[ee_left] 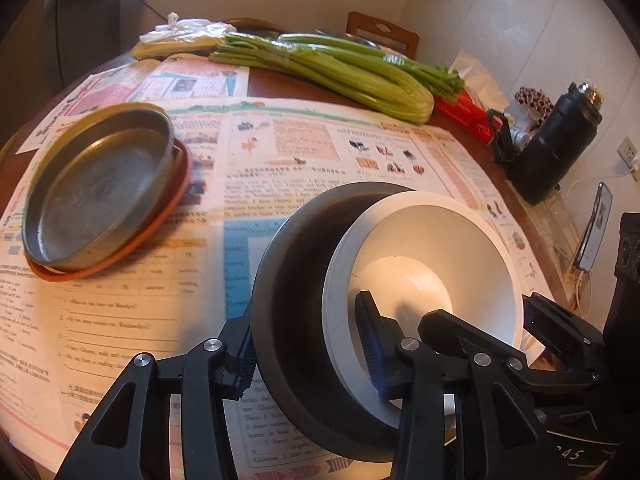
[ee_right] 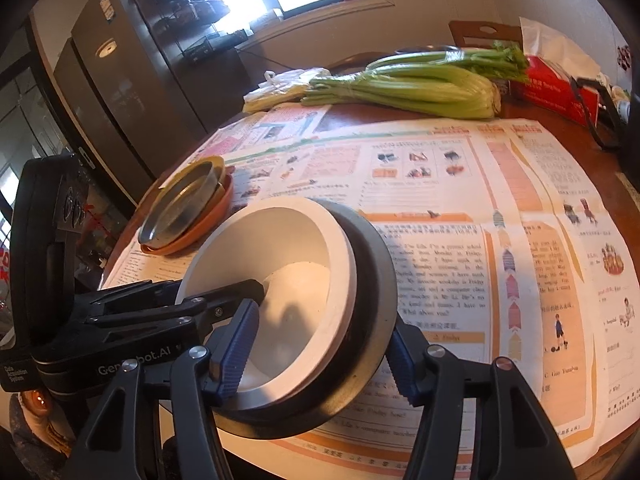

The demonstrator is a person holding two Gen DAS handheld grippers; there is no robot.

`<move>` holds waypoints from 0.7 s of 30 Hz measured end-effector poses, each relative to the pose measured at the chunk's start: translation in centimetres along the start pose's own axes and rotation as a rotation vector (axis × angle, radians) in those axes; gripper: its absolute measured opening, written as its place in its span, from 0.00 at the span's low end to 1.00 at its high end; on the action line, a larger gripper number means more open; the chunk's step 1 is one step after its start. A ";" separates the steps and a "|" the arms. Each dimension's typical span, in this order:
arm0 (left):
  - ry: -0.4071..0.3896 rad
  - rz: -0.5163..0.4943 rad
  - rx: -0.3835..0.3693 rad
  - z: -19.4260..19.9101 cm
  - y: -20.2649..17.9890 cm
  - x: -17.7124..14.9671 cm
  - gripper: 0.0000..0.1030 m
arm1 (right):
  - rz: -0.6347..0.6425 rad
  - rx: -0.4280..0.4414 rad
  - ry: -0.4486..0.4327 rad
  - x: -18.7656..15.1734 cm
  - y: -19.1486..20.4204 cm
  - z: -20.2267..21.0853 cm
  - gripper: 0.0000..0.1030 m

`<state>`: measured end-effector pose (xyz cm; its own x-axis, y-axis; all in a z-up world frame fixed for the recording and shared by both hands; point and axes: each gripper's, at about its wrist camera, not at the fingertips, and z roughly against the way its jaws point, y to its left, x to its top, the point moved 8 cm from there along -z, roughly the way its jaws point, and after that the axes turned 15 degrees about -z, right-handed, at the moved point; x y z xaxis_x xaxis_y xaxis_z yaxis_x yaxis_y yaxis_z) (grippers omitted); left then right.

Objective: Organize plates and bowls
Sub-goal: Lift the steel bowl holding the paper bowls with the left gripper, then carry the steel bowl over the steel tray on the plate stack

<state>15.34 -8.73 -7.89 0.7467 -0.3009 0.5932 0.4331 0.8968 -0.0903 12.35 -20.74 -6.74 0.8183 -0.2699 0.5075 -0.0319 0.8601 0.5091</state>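
A white bowl (ee_left: pixel 432 248) sits askew inside a black bowl (ee_left: pixel 288 264) on the newspaper-covered table. My left gripper (ee_left: pixel 308 340) is shut on both bowls' walls, one pad outside the black bowl and the other inside the white one. From the opposite side my right gripper (ee_right: pixel 320 348) clamps the same pair, white bowl (ee_right: pixel 296 248) within black bowl (ee_right: pixel 372 264), with one blue pad inside and one outside. A metal pan (ee_left: pixel 100 188) rests on a yellow and an orange plate (ee_left: pixel 168 216) to the left; that stack (ee_right: pixel 184 208) also shows in the right wrist view.
Celery (ee_left: pixel 340 68) lies across the far side of the table. A red tissue box (ee_left: pixel 464 114), a black bottle (ee_left: pixel 556 140) and a phone (ee_left: pixel 596 228) stand along the right edge. A plastic bag (ee_right: pixel 280 84) and a fridge (ee_right: pixel 132 80) lie beyond.
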 end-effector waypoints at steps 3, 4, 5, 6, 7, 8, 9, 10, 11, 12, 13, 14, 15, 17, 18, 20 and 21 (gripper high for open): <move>-0.022 0.016 0.011 1.0 1.2 0.5 0.44 | 0.018 0.011 -0.010 0.7 1.4 0.0 0.59; -0.033 0.023 0.018 1.5 1.8 0.7 0.44 | 0.027 0.015 -0.011 0.9 1.9 0.0 0.59; -0.041 0.028 0.025 1.9 2.3 0.9 0.44 | 0.038 0.022 -0.015 1.2 2.7 -0.1 0.59; -0.048 0.030 0.031 2.2 2.8 1.1 0.44 | 0.044 0.028 -0.016 1.4 3.2 -0.2 0.59; -0.058 0.032 0.040 2.8 3.5 1.4 0.44 | 0.051 0.034 -0.015 1.6 3.7 -0.3 0.59; -0.069 0.034 0.049 3.3 4.0 1.6 0.44 | 0.062 0.042 -0.014 2.0 4.6 -0.5 0.59; -0.081 0.036 0.058 3.8 4.5 1.9 0.44 | 0.070 0.047 -0.015 2.3 5.2 -0.6 0.59; -0.097 0.037 0.068 4.5 5.2 2.3 0.44 | 0.080 0.055 -0.016 2.6 5.9 -0.8 0.59; -0.106 0.042 0.072 4.8 5.7 2.5 0.44 | 0.089 0.063 -0.019 3.0 6.7 -0.9 0.59; -0.114 0.048 0.078 5.3 6.4 2.7 0.44 | 0.103 0.071 -0.024 3.5 7.6 -1.1 0.59; -0.123 0.054 0.082 5.7 7.1 3.0 0.44 | 0.113 0.074 -0.028 3.7 8.2 -1.2 0.59; -0.132 0.060 0.088 6.2 7.8 3.2 0.44 | 0.127 0.079 -0.032 4.1 9.2 -1.4 0.59; -0.139 0.066 0.094 6.6 8.6 3.4 0.45 | 0.138 0.084 -0.034 4.4 10.0 -1.6 0.59; -0.156 0.076 0.113 7.4 10.1 3.7 0.45 | 0.154 0.095 -0.036 4.9 11.5 -2.0 0.59; -0.163 0.080 0.124 7.7 10.9 3.8 0.45 | 0.163 0.106 -0.035 5.1 12.4 -2.4 0.59; -0.170 0.090 0.141 8.2 12.4 4.0 0.45 | 0.174 0.124 -0.027 5.5 13.8 -3.2 0.59; -0.171 0.095 0.148 8.5 13.1 4.0 0.45 | 0.177 0.130 -0.023 5.6 14.2 -3.5 0.59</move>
<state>19.74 4.56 0.09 0.6787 -0.1652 0.7156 0.2772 0.9599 -0.0413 18.42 -8.50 0.93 0.7798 -0.1308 0.6123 -0.2490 0.8325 0.4949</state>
